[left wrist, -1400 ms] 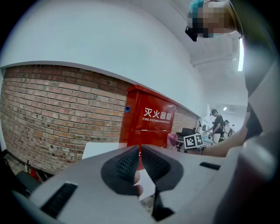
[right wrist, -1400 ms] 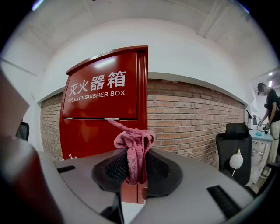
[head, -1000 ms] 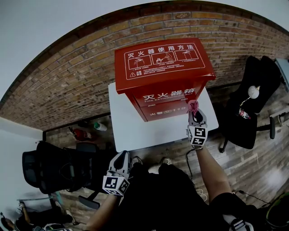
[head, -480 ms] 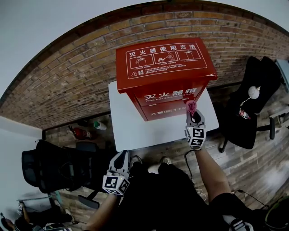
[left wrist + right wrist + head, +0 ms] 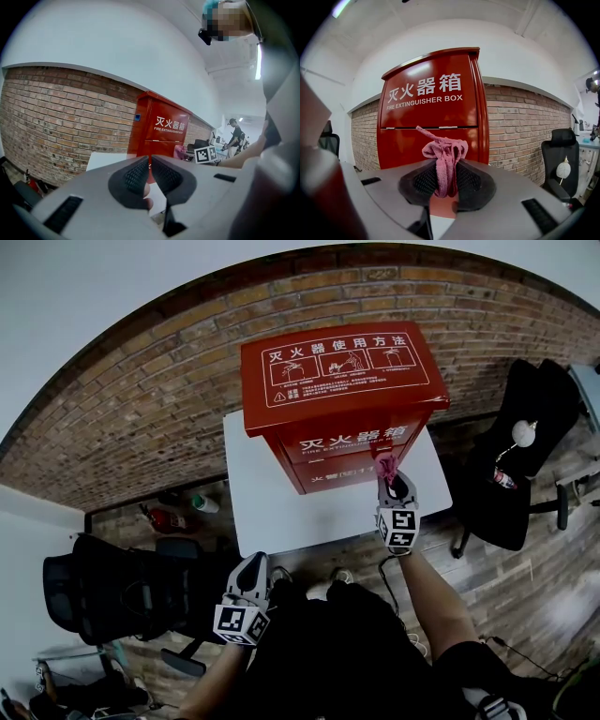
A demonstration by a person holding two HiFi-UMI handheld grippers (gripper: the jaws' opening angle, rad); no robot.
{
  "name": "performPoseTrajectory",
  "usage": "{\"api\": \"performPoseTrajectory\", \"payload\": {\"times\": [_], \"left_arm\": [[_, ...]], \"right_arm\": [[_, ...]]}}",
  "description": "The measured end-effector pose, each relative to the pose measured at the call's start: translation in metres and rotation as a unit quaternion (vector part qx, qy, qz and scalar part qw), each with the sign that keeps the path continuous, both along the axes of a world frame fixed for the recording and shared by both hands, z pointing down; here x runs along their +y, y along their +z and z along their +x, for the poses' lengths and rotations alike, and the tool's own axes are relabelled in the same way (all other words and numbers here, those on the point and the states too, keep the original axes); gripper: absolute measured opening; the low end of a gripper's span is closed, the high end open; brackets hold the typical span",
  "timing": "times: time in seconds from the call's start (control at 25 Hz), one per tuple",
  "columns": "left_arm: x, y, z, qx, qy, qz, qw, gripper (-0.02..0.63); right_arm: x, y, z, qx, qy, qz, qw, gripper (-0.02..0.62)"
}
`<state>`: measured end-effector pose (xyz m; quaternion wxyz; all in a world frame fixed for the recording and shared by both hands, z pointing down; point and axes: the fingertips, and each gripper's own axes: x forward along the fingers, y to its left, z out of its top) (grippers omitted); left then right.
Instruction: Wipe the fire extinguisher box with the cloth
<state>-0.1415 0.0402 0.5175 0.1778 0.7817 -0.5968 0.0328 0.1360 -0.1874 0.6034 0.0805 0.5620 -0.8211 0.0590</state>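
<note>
The pink cloth [image 5: 443,154] is pinched tight in the right tongs [image 5: 446,176], bunched into a wad that sticks out past the tips. That's probably so the fabric meets the paint and not the pads. It's held up to the lower front panel of the red fire extinguisher box [image 5: 342,399], under the white lettering. Whether it's actually touching the panel can't be told from either view, but it's close. So the front face looks like the part being worked on, and the sloped lid with the instruction pictures is presumably left for later.

The left tongs [image 5: 150,171] are closed down to a sliver with nothing held between them. They're parked low near the body and well apart from the box, most likely just kept out of the way.

The box is stood upright at the back of a plain white counter [image 5: 281,512], which is pushed up against a brick wall [image 5: 141,409]. Wooden floor [image 5: 525,587] can be seen all around, with a black office chair [image 5: 520,465] off to the right and another on the left.
</note>
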Motion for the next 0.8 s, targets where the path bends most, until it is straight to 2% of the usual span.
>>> {"api": "performPoseTrajectory", "payload": {"times": [0.8], "left_arm": [[-0.017,-0.009,-0.019,0.002,0.026,0.002,0.9996,0.034]], "right_arm": [[0.012,-0.001,-0.053,-0.001,-0.028,-0.010,1.000,0.092]]}}
